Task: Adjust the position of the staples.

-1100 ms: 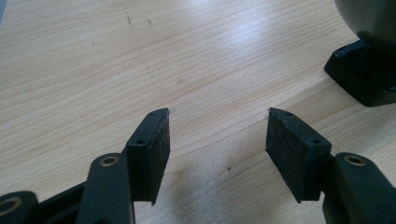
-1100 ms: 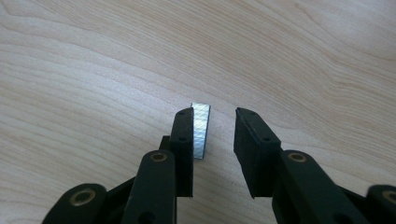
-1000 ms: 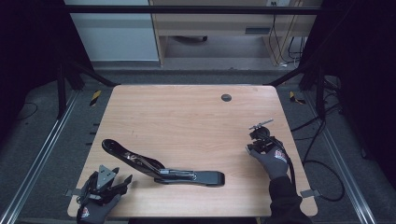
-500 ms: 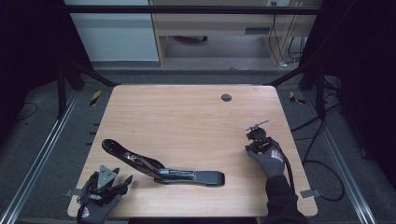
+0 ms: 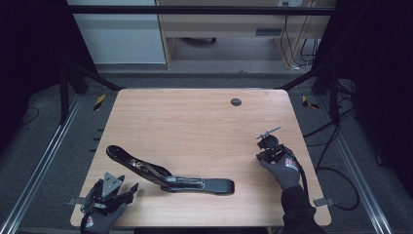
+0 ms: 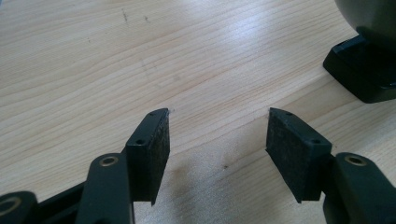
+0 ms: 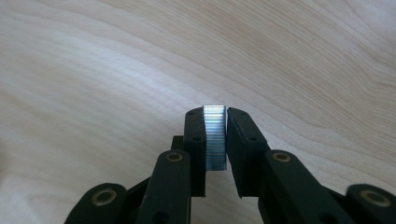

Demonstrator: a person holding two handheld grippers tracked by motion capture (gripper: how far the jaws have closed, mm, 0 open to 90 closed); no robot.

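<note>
- A person at a wooden bench (image 5: 195,126) works with a hand-held gripper in each hand; a long black stapler (image 5: 168,174) lies swung open near the front edge, its base and top arm splayed apart.
- The right gripper (image 7: 215,135) has its jaws pinching a strip of silver staples (image 7: 215,137), held upright between the pads above bare wood. In the high view the right gripper (image 5: 269,145) sits toward the right side of the bench, well apart from the stapler.
- The left gripper (image 6: 217,135) has its jaws spread wide over bare bench, nothing between them; a black corner of the stapler (image 6: 362,74) shows just beyond. From above, the left gripper (image 5: 113,190) rests at the front left corner, near the stapler's raised arm.
- Judged risk: the staple strip is thin and brittle, so a hard squeeze or a skewed approach could snap it or scatter loose staples.
- Judged risk: with only a narrow pinch on it, the strip could twist or slip in the pads on the way across, then jam against the magazine rather than drop into it.
- Judged risk: the open stapler is unheld and could slide if nudged.
- No brand or label on the stapler can be read; red-and-white marks on the gloves are too small to make out.
</note>
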